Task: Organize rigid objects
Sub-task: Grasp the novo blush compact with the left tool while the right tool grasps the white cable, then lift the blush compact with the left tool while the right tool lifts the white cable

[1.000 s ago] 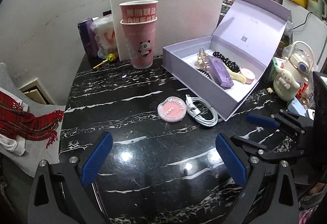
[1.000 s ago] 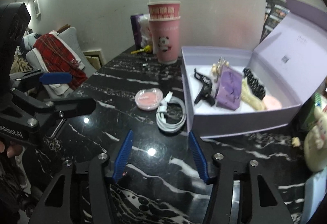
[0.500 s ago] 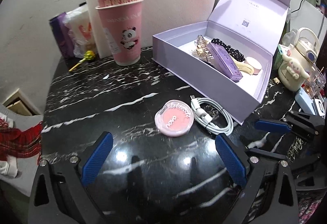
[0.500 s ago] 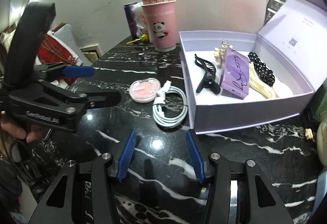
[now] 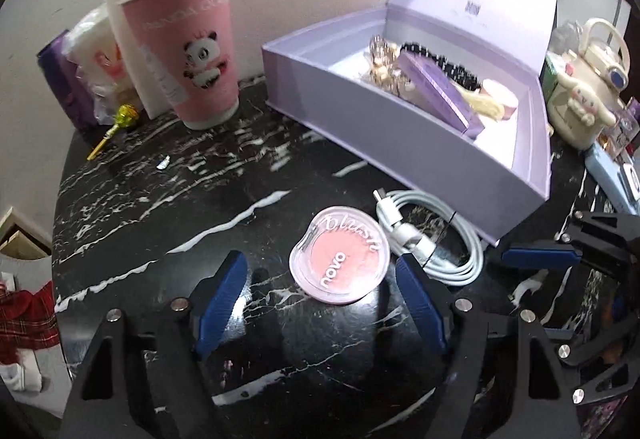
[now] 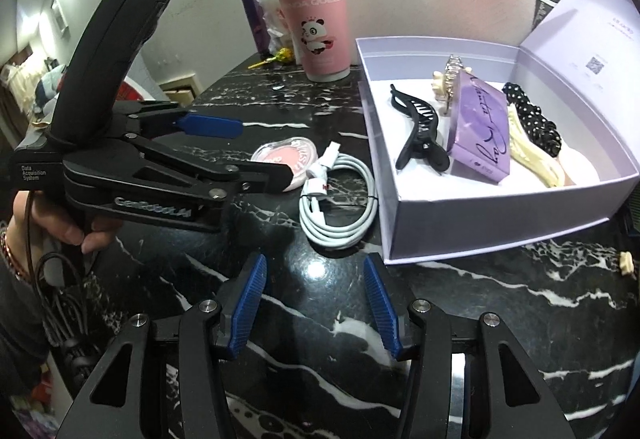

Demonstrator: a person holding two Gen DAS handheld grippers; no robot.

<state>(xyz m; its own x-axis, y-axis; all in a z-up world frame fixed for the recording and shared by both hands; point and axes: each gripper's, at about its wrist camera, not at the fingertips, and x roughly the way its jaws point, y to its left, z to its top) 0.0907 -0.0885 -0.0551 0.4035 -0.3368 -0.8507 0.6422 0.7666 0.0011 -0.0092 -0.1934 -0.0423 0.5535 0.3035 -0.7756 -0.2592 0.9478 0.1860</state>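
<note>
Blush compact (image 5: pixel 340 259) and charging cable (image 5: pixel 436 239) are left outside the lavender box (image 5: pixel 400 143); hair clips are stowed. Left gripper (image 5: pixel 320 303) jaws are closing around the compact, untouched; right gripper (image 6: pixel 316 303) is parted, empty.

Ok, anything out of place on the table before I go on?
Two things lie loose outside the open lavender box: the pink blush compact and the coiled white cable beside it. Inside, the purple carton leans tilted on the hair clips.

"novo" on blush compact (image 5: pixel 340 260); "PANDA QUEEN" on pink cup (image 6: pixel 322 35); "Data Acquisition System" on left gripper (image 6: pixel 256 155).
</note>
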